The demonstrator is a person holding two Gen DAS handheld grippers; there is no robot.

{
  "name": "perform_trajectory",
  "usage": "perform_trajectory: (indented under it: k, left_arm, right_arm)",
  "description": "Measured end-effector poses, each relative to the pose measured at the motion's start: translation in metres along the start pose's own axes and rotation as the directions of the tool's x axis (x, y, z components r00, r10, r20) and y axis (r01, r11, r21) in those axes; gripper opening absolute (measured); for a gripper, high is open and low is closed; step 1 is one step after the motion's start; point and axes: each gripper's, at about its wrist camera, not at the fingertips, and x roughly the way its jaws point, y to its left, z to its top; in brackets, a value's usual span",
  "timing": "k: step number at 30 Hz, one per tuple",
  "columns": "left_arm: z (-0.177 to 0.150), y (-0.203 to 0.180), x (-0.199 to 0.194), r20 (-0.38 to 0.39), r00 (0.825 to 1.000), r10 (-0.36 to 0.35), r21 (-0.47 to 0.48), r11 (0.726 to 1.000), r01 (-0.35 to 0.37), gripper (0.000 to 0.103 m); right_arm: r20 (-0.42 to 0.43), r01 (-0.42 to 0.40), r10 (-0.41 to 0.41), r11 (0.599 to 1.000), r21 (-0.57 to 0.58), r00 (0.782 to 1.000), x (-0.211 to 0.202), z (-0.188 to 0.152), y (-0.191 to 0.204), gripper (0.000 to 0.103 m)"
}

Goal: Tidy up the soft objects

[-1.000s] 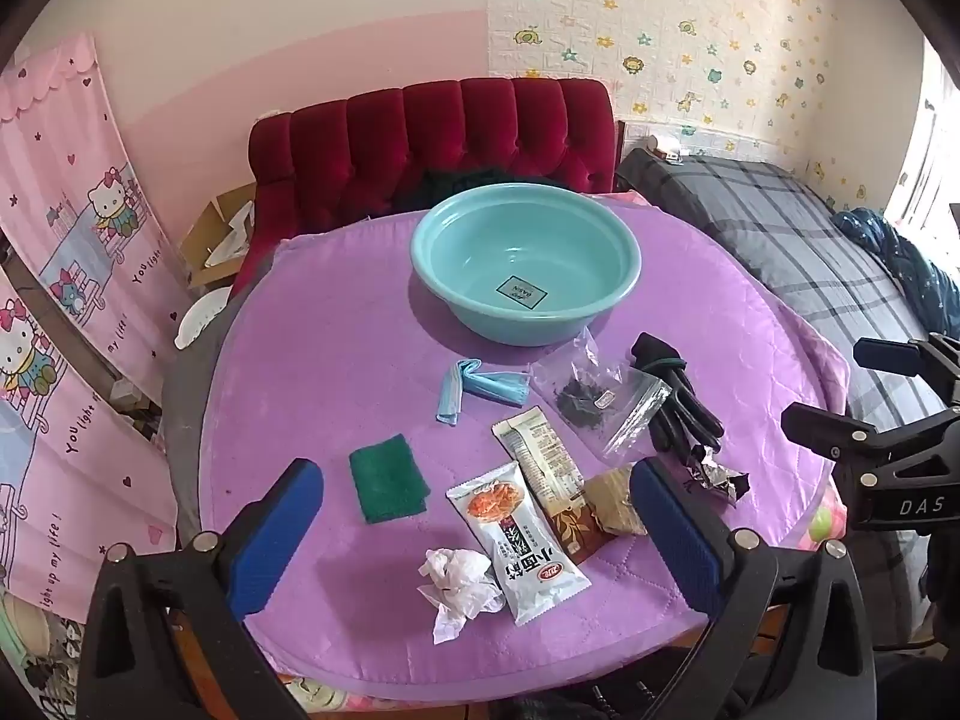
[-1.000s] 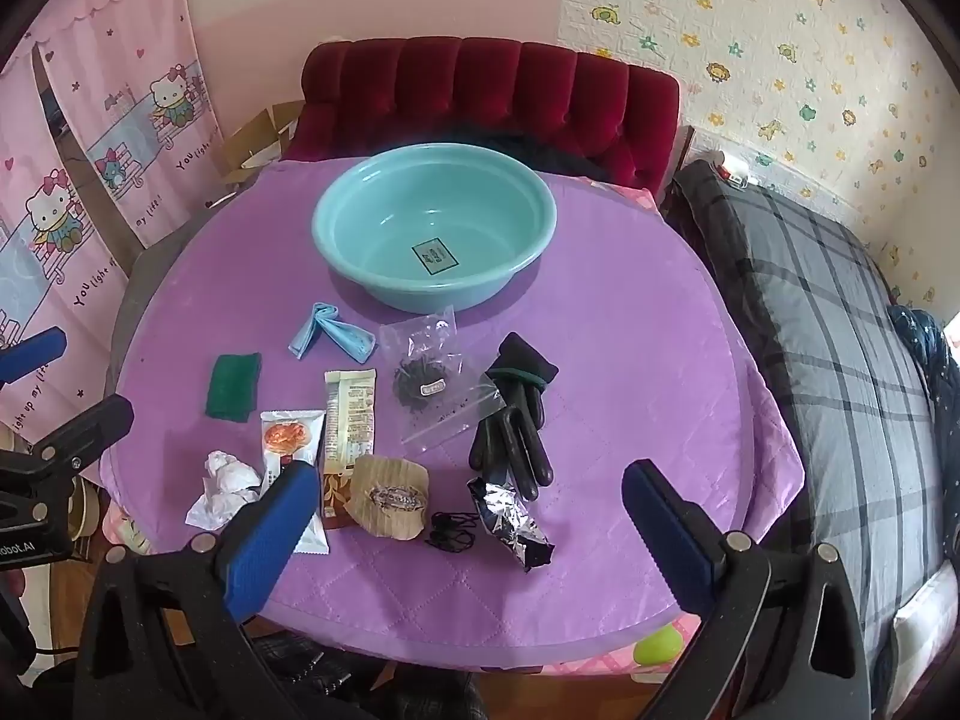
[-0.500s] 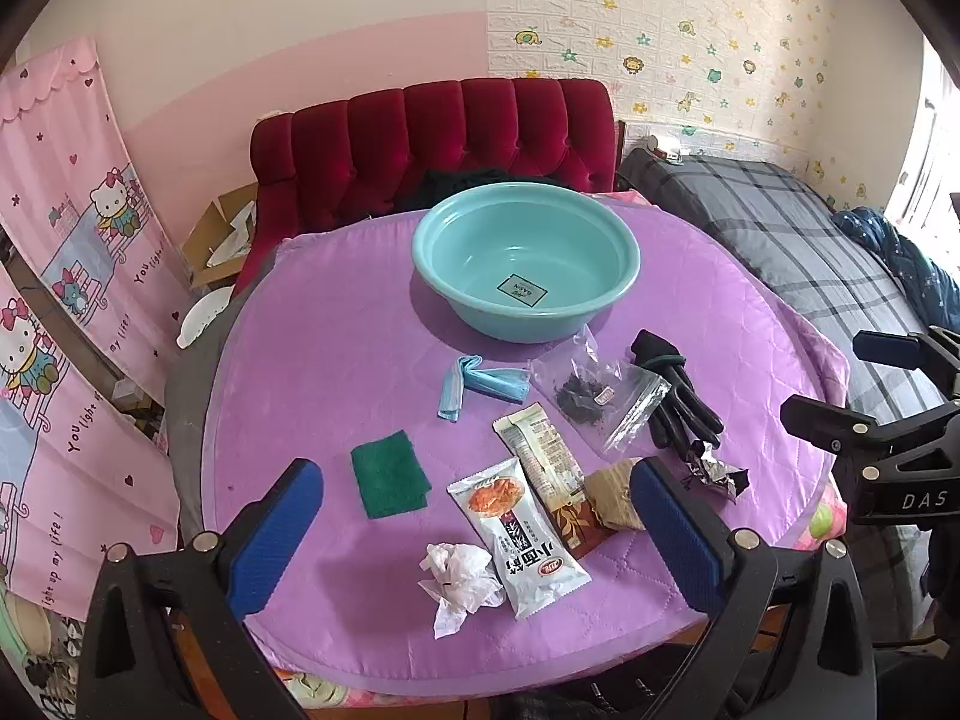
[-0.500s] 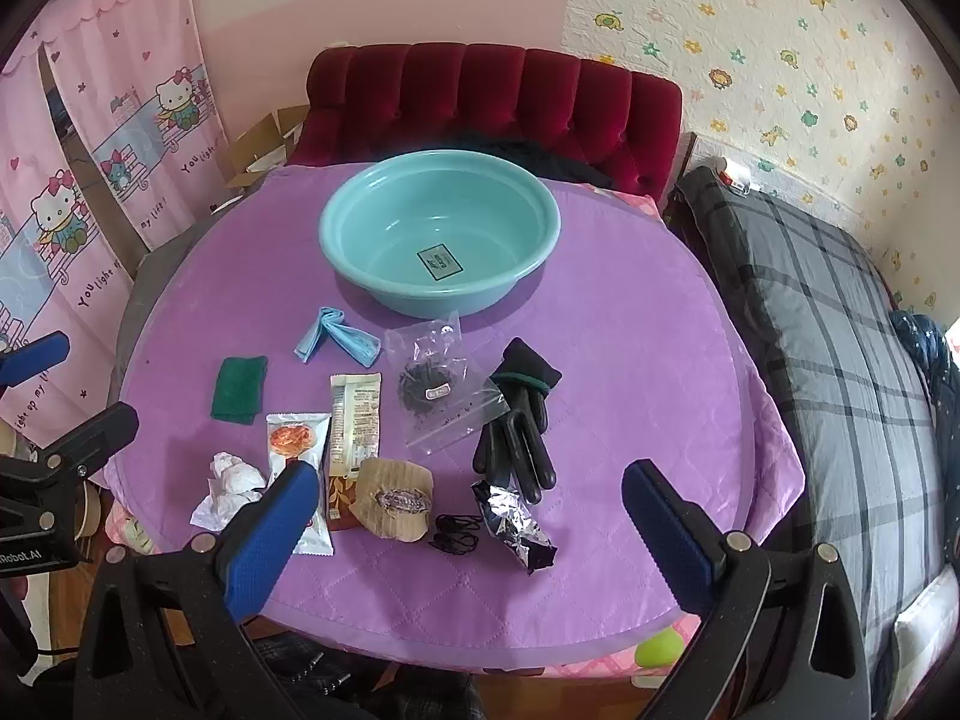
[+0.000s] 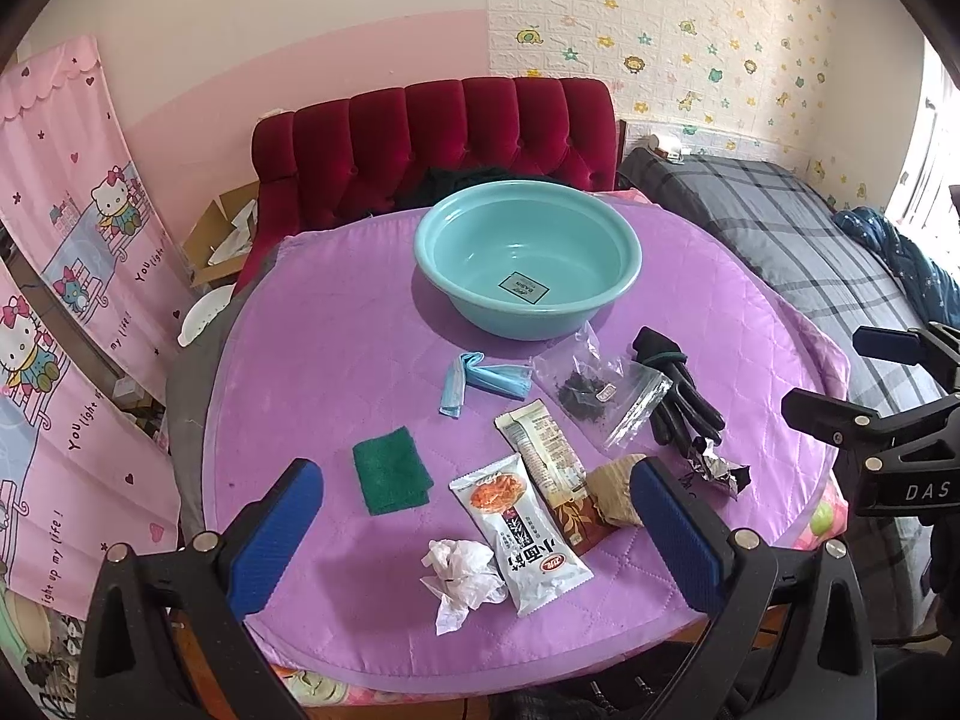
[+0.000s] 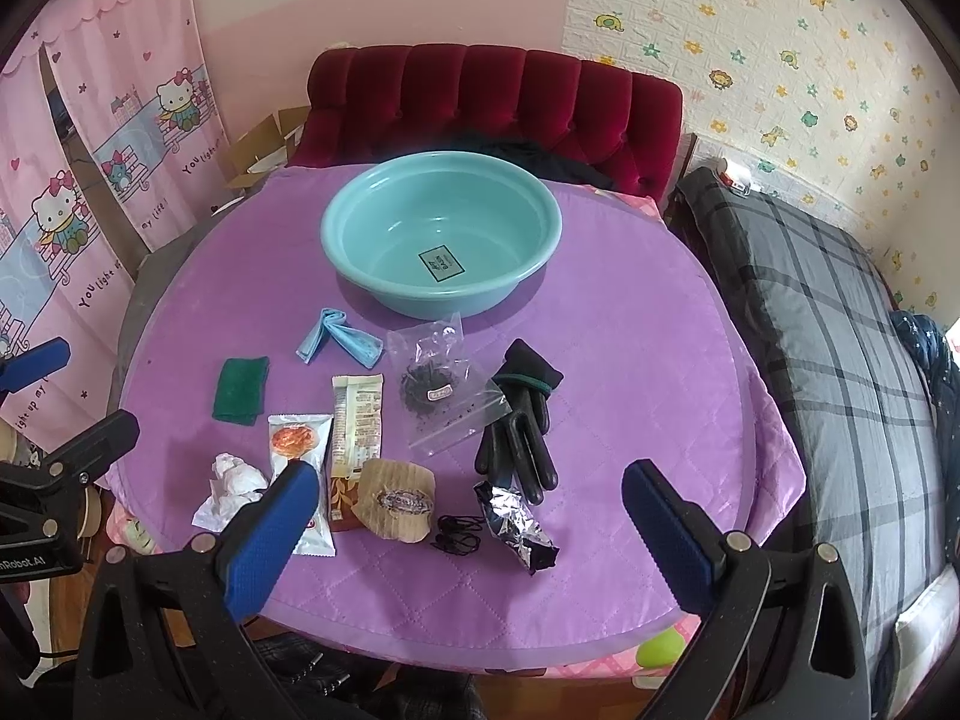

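Note:
A teal basin point(image 5: 528, 258) point(image 6: 441, 240) stands empty at the back of a round purple table point(image 5: 336, 324). In front of it lie a blue folded cloth point(image 5: 480, 381) point(image 6: 339, 345), a green scrub pad point(image 5: 390, 477) point(image 6: 240, 390), black gloves point(image 5: 678, 396) point(image 6: 522, 420), a clear zip bag point(image 5: 600, 393), snack packets point(image 5: 522, 534), a crumpled white tissue point(image 5: 462, 570) and a foil wrapper point(image 6: 516, 525). My left gripper point(image 5: 477, 531) is open and empty above the table's near edge. My right gripper point(image 6: 468, 531) is open and empty too.
A red tufted headboard point(image 5: 432, 138) stands behind the table. A bed with a grey plaid cover point(image 6: 840, 330) runs along the right. Pink Hello Kitty curtains point(image 5: 66, 300) hang at the left. A brown paper wrapper point(image 6: 396, 498) and black hair ties point(image 6: 459, 534) lie near the front edge.
Both grippers have drifted slightly; the table's contents sit a touch higher in the right wrist view. Nothing on the table has moved.

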Motion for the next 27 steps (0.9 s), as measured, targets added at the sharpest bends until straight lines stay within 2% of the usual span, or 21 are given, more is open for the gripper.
perform_trajectory:
  k: [27]
  left_arm:
    - [-0.0006,0.0066,0.0041,-0.012,1.000,0.025,-0.008,1.000,-0.026,0.103]
  right_arm:
    - [0.008,-0.014,0.014,1.000,-0.017,1.000,0.0005,0.0026,0.0006,0.103]
